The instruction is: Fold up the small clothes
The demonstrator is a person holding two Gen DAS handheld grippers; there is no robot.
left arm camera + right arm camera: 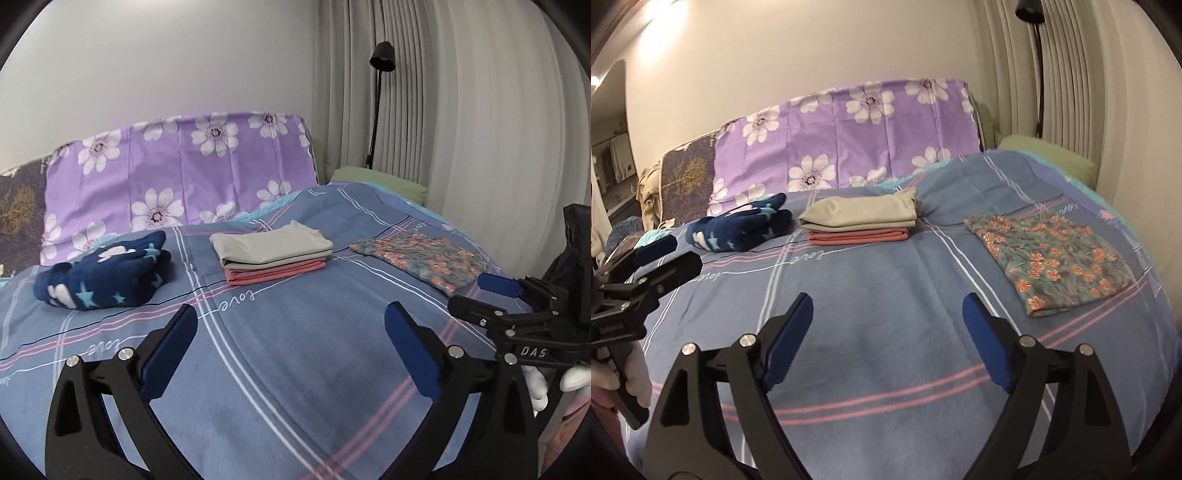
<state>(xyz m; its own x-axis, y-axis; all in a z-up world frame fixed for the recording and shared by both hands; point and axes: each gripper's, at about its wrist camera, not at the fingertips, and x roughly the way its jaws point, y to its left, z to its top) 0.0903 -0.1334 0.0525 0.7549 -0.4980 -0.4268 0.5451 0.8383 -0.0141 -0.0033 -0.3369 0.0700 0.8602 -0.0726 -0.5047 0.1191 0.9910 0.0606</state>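
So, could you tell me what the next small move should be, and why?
Probably reach the left gripper toward the navy star fleece: it looks bunched rather than flat, unlike the grey-and-pink stack and the floral piece, and both grippers are open and empty.

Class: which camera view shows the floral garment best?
The right wrist view: the floral garment lies large, flat and fully visible on the bedspread. In the left wrist view it is smaller, near the edge, its near corner hidden behind the right gripper.
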